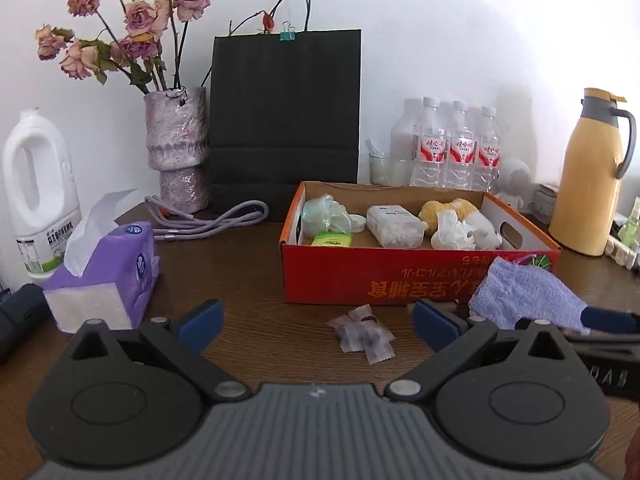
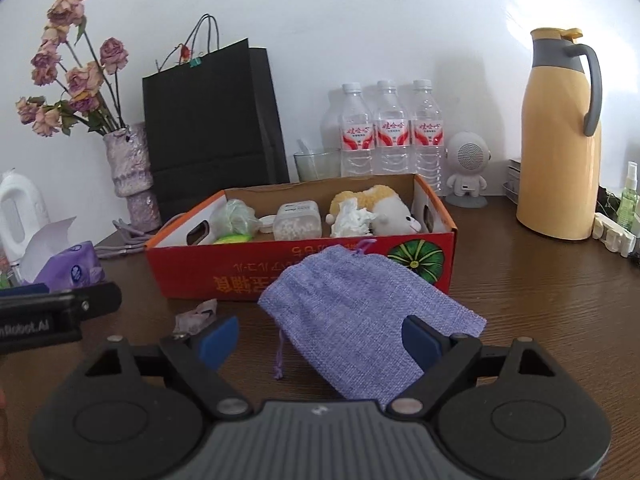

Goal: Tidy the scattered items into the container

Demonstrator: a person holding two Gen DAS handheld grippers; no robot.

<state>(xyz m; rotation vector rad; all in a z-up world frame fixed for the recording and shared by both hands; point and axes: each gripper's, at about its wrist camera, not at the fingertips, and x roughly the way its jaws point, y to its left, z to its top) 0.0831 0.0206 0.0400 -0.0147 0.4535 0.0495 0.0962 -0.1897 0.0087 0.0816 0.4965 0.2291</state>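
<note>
Most of the tidying looks done. Inside the red box [image 1: 400, 280] a green plastic bag [image 1: 324, 212], a small green packet [image 1: 331, 239], a clear tub of white bits [image 1: 394, 226], a crumpled tissue [image 1: 454, 234] and a soft toy [image 2: 394, 216] are already seen lying together.

Two things are still left out on the brown table [image 2: 540, 320]. A purple cloth bag [image 2: 360, 312] is lying just in front of the box, with its top edge leaning on the box's front wall. A little pile of see-through wrappers [image 1: 362, 334] is lying in front of the box too, nearer its left end.

The left gripper [image 1: 318, 324] is held wide open, and nothing is held by it. The wrappers are seen ahead of it, in the gap between its blue pads, but they are not touched.

The right gripper [image 2: 318, 344] is also held open, and nothing is squeezed by it. The near end of the cloth bag is lying between its blue pads, and the right pad is just beside the cloth.

It is judged that only these two things must still be picked up and dropped into the box. The tissue pack [image 1: 108, 280], well to the left of the box, may be meant to stay.
</note>
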